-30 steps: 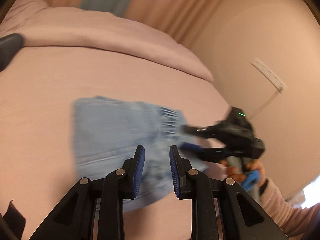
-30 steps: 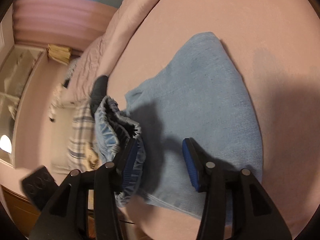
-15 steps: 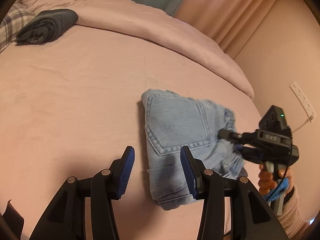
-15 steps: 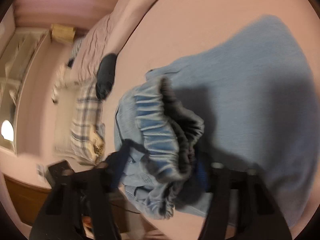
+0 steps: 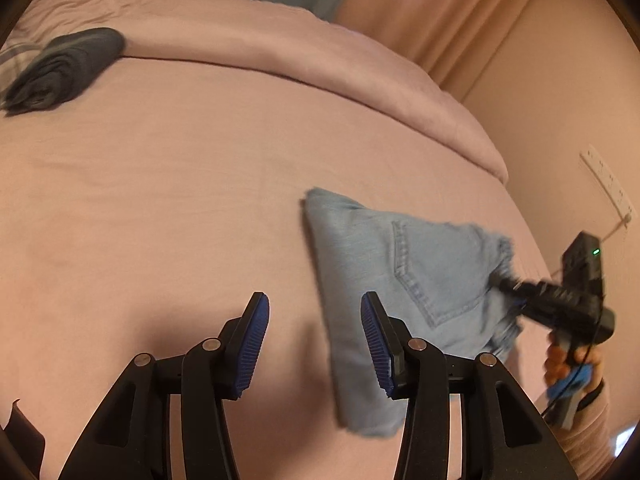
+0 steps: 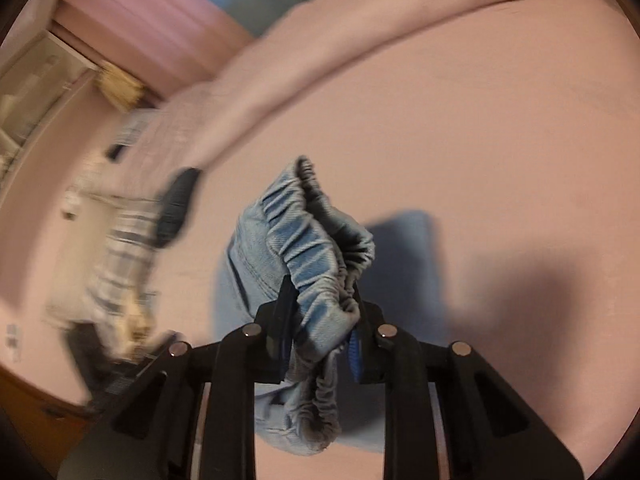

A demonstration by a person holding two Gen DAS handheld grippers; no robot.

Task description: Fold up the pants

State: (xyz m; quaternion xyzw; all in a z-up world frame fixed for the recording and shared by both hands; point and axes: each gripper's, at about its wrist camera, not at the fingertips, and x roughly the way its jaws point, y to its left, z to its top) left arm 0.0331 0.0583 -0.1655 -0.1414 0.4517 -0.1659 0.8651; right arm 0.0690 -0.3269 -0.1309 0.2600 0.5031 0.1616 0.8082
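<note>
Light blue denim pants (image 5: pixel 400 280) lie folded small on the pink bed sheet (image 5: pixel 160 200), back pocket up. My right gripper (image 6: pixel 322 300) has its jaws closing on the gathered elastic waistband (image 6: pixel 312 240), which bunches between the pads and rises off the sheet. From the left wrist view that same right gripper (image 5: pixel 506 290) pulls the waistband end up at the right. My left gripper (image 5: pixel 316 340) is open with nothing between its fingers. It hovers over the sheet, and its right finger (image 5: pixel 376 340) stands over the near left edge of the pants.
A dark folded garment (image 5: pixel 64 68) lies at the far left beside a plaid pillow (image 6: pixel 120 248). A rolled pink duvet (image 5: pixel 280 52) runs along the back, with curtains behind. The bed edge, a wall with a socket strip (image 5: pixel 608 184) and a person's hand (image 5: pixel 568 360) are at the right.
My left gripper opened and drew back off the pants to their left. My right gripper's jaws closed on the waistband and lifted it from the sheet.
</note>
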